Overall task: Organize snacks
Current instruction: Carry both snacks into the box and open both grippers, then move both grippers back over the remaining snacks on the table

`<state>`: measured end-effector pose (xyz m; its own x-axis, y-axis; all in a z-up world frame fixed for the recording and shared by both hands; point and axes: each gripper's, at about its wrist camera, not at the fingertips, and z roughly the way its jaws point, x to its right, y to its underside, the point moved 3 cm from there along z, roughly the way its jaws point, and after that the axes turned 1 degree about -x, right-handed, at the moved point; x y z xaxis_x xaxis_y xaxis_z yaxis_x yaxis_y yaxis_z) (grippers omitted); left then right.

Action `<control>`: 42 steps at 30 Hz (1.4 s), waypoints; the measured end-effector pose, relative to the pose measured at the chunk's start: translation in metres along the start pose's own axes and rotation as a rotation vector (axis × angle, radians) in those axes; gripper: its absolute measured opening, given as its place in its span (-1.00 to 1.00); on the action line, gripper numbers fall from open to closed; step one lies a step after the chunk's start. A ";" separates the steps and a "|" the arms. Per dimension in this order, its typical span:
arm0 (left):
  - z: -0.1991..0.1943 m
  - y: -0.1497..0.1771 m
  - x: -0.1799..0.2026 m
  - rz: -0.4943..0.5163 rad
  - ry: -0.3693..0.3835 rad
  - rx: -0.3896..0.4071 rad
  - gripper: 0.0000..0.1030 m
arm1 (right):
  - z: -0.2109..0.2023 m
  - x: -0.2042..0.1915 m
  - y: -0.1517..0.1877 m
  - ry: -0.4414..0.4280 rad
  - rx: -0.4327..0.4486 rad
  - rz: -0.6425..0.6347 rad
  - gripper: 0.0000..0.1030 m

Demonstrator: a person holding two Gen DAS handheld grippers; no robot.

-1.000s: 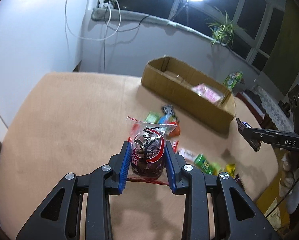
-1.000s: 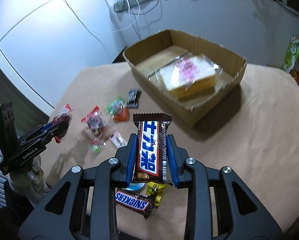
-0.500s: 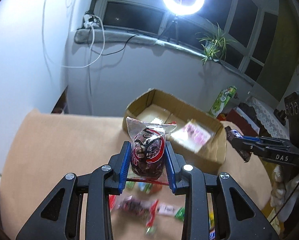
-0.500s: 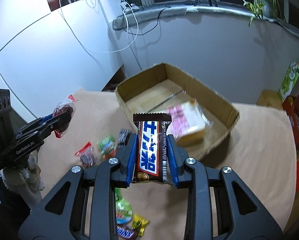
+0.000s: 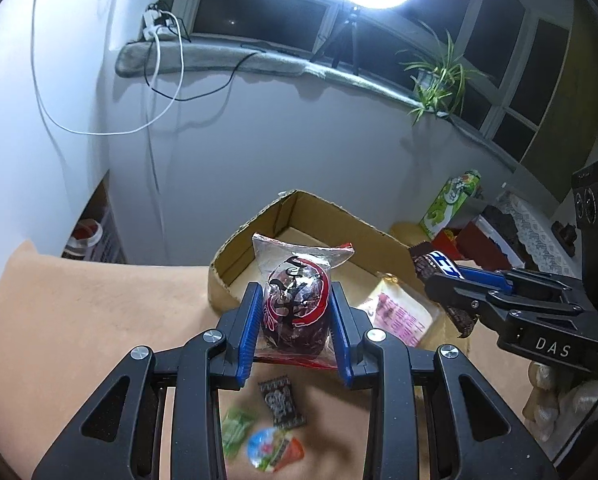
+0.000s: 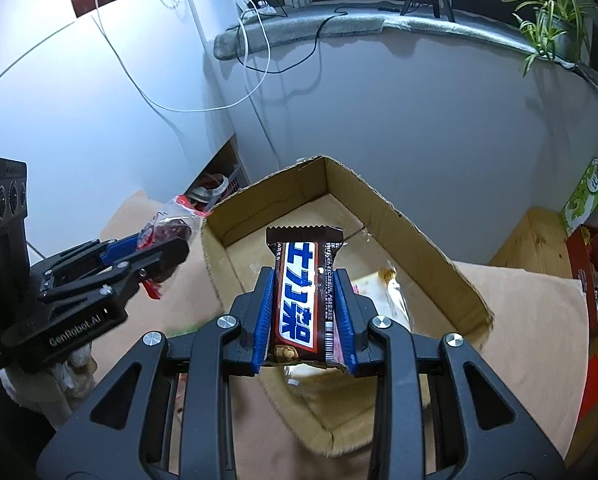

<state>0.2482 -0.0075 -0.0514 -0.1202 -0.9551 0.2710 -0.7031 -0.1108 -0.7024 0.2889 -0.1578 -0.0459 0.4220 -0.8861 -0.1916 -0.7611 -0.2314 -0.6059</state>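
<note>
Two snacks ride toward the cardboard box: left tongs clamped on a crinkly date packet, right tongs clamped on a chocolate bar. Release early and either could catch the rim, tumbling onto the counter.

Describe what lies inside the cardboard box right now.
Inside the cardboard box lies one clear-wrapped pink-printed packet; the held chocolate bar hides part of the floor.
</note>
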 end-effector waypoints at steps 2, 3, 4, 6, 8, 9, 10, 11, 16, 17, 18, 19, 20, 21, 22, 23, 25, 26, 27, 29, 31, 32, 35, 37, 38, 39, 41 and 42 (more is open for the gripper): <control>0.009 -0.002 -0.001 -0.002 -0.003 -0.013 -0.40 | 0.009 0.002 -0.003 0.005 -0.011 0.001 -0.42; 0.013 -0.002 -0.002 -0.004 -0.004 -0.019 -0.40 | 0.014 0.003 -0.005 0.007 -0.017 0.004 -0.42; 0.017 -0.002 -0.003 -0.011 -0.003 -0.027 -0.40 | 0.018 0.004 -0.006 0.008 -0.021 0.004 -0.42; 0.023 -0.003 -0.005 -0.021 0.001 -0.037 -0.40 | 0.025 0.005 -0.009 0.009 -0.030 0.001 -0.42; 0.029 -0.005 -0.006 -0.021 -0.002 -0.044 -0.40 | 0.031 0.006 -0.011 0.012 -0.038 -0.001 -0.42; 0.031 -0.006 -0.006 -0.019 -0.003 -0.046 -0.40 | 0.033 0.007 -0.013 0.012 -0.040 0.000 -0.42; 0.034 -0.006 -0.006 -0.018 -0.007 -0.050 -0.40 | 0.036 0.007 -0.013 0.013 -0.043 0.001 -0.42; 0.036 -0.007 -0.007 -0.019 -0.007 -0.052 -0.40 | 0.037 0.008 -0.013 0.012 -0.046 0.003 -0.42; 0.041 -0.007 -0.009 -0.030 0.000 -0.061 -0.40 | 0.041 0.011 -0.015 0.017 -0.050 0.010 -0.42; 0.042 -0.008 -0.008 -0.028 0.003 -0.061 -0.40 | 0.041 0.011 -0.016 0.017 -0.051 0.010 -0.42; 0.042 -0.009 -0.007 -0.022 0.004 -0.062 -0.40 | 0.042 0.011 -0.016 0.018 -0.054 0.009 -0.42; 0.043 -0.009 -0.007 -0.020 0.005 -0.062 -0.40 | 0.043 0.012 -0.016 0.020 -0.056 0.009 -0.42; 0.043 -0.009 -0.006 -0.018 0.005 -0.062 -0.40 | 0.043 0.012 -0.016 0.022 -0.057 0.009 -0.42; 0.043 -0.009 -0.006 -0.016 0.006 -0.062 -0.40 | 0.044 0.012 -0.017 0.025 -0.058 0.009 -0.42; 0.044 -0.010 -0.005 -0.013 0.005 -0.063 -0.40 | 0.044 0.013 -0.017 0.029 -0.058 0.010 -0.42; 0.044 -0.010 -0.004 -0.010 0.004 -0.062 -0.40 | 0.044 0.012 -0.018 0.034 -0.053 0.012 -0.42; 0.046 -0.010 -0.002 -0.002 0.011 -0.074 -0.39 | 0.043 0.013 -0.019 0.038 -0.047 0.012 -0.34; 0.047 -0.010 -0.001 0.000 0.014 -0.081 -0.33 | 0.042 0.013 -0.019 0.038 -0.043 0.012 -0.25; 0.047 -0.009 -0.001 0.003 0.008 -0.087 -0.26 | 0.041 0.013 -0.020 0.042 -0.037 0.011 -0.02; 0.046 -0.010 0.000 0.007 -0.006 -0.079 -0.13 | 0.036 0.014 -0.021 0.050 -0.020 0.008 0.13; 0.045 -0.010 0.000 0.005 -0.007 -0.076 -0.13 | 0.033 0.014 -0.022 0.053 -0.015 0.009 0.13; 0.044 -0.010 0.000 0.003 -0.007 -0.073 -0.13 | 0.031 0.014 -0.022 0.053 -0.013 0.009 0.13; 0.041 -0.011 0.000 0.002 -0.005 -0.067 -0.13 | 0.027 0.014 -0.022 0.056 -0.008 0.009 0.13; 0.037 -0.011 0.000 0.001 -0.004 -0.060 -0.13 | 0.023 0.013 -0.021 0.055 -0.004 0.013 0.13; 0.035 -0.012 0.001 -0.001 -0.001 -0.056 -0.13 | 0.020 0.012 -0.020 0.054 -0.003 0.013 0.13; 0.032 -0.012 0.001 -0.003 0.000 -0.053 -0.13 | 0.017 0.011 -0.020 0.055 -0.002 0.010 0.13; 0.026 -0.013 0.001 -0.007 0.005 -0.044 -0.13 | 0.012 0.007 -0.018 0.056 0.003 0.003 0.13; 0.023 -0.013 0.001 -0.008 0.007 -0.041 -0.13 | 0.008 0.006 -0.017 0.057 0.005 -0.001 0.13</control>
<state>0.2735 -0.0134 -0.0573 -0.1193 -0.9522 0.2811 -0.7319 -0.1070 -0.6730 0.3083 -0.1560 -0.0434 0.3943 -0.9072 -0.1467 -0.7578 -0.2306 -0.6104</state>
